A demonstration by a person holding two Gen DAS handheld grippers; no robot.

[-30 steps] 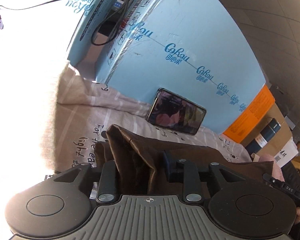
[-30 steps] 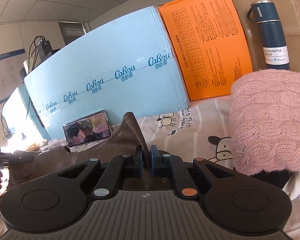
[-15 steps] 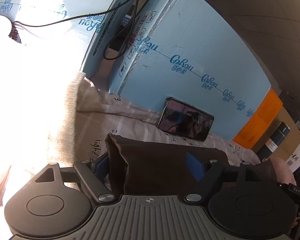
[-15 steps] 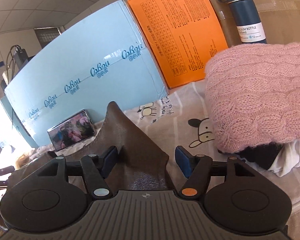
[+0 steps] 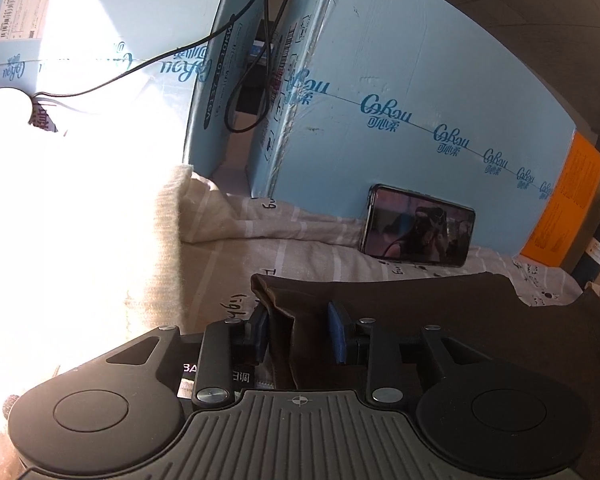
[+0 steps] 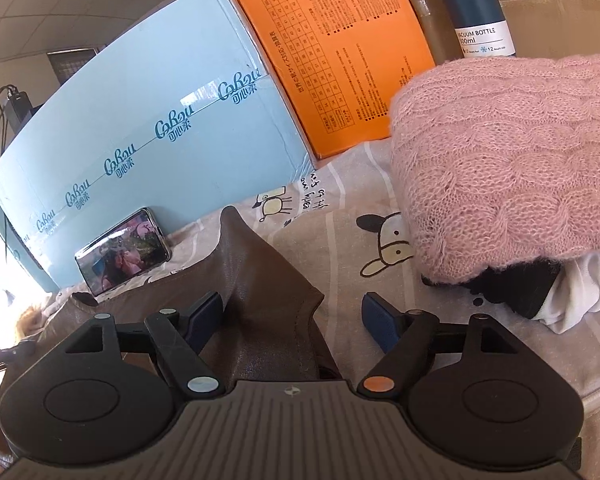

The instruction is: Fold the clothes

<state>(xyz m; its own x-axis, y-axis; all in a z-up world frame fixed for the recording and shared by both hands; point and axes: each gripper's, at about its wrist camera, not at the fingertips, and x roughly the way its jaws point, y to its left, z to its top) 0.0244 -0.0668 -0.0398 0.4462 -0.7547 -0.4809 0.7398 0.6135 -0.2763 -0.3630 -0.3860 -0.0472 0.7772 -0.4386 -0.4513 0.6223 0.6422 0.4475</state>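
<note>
Brown garment [image 5: 440, 312] spread flat over the lower centre of the left wrist view, on a striped beige sheet [image 5: 300, 256] printed with writing and cartoon cows. Folded corner bunched up between the blue pads of the left gripper [image 5: 298, 330], jaws parted with fabric standing in the gap, left pad touching the fold, right pad just beside it. Same garment [image 6: 256, 280] rising to a peaked ridge at lower centre of the right wrist view, lying between the spread fingers of the right gripper [image 6: 296, 320]; jaws wide apart, left pad against the cloth, right pad clear of it over bare sheet [image 6: 340, 220].

Phone [image 5: 416, 232] propped on its long edge behind the garment, screen lit, leaning on a pale blue carton [image 5: 400, 80]. Orange box [image 6: 340, 60] beside the carton, upper centre of the right view. Dark blue vacuum bottle [image 6: 476, 12] upright at upper right. Pink cable-knit sweater [image 6: 508, 160] piled at right, over black and white cloth. Black cables [image 5: 260, 60] hanging at upper centre of the left view; far left washed out by glare.
</note>
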